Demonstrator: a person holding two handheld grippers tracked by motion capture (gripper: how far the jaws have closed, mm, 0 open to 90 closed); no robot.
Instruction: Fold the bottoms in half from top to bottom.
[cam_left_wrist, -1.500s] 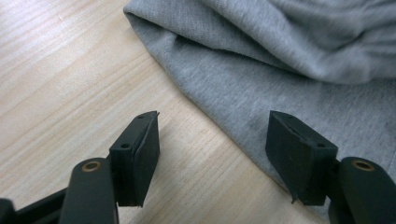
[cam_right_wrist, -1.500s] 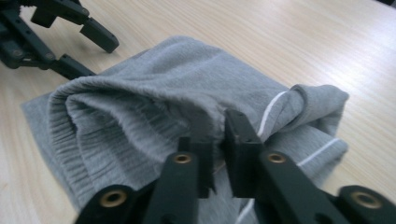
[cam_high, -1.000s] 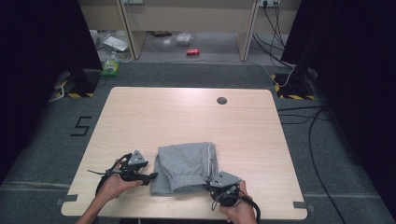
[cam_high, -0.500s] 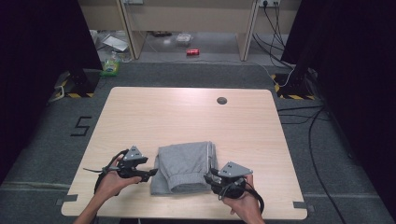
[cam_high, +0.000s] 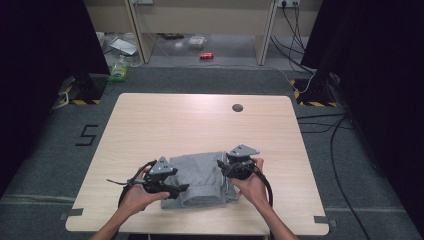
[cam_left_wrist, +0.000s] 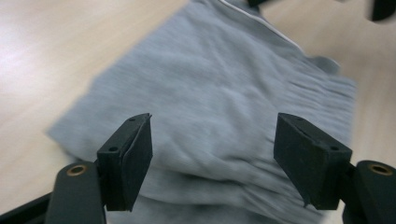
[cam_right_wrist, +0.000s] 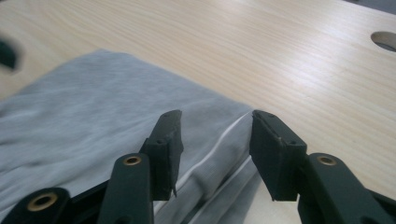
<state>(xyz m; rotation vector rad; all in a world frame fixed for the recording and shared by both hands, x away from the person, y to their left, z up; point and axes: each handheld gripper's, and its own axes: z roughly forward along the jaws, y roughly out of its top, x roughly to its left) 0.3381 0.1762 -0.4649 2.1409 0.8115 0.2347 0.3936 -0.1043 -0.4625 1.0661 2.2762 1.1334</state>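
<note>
A folded grey garment (cam_high: 200, 176) lies near the front edge of the wooden table (cam_high: 190, 125). My left gripper (cam_high: 183, 189) hovers over its near left corner. In the left gripper view the grey cloth (cam_left_wrist: 219, 93) spreads beneath the left gripper (cam_left_wrist: 215, 154), whose jaws stand wide apart and have just been opening, with nothing pinched. My right gripper (cam_high: 223, 167) is at the garment's right edge. In the right gripper view the right gripper (cam_right_wrist: 215, 149) hangs above the folded edge with a white seam (cam_right_wrist: 219, 144); its jaws have just been opening and do not press the cloth.
A round cable hole (cam_high: 237, 107) sits at the table's far middle. On the floor beyond lie a red can (cam_high: 206, 55) and a green bottle (cam_high: 118, 70). Cables (cam_high: 340, 145) run along the floor at right.
The right gripper moved from the garment's near right corner farther along its right edge and opened. The left gripper shifted right and up over the cloth.
</note>
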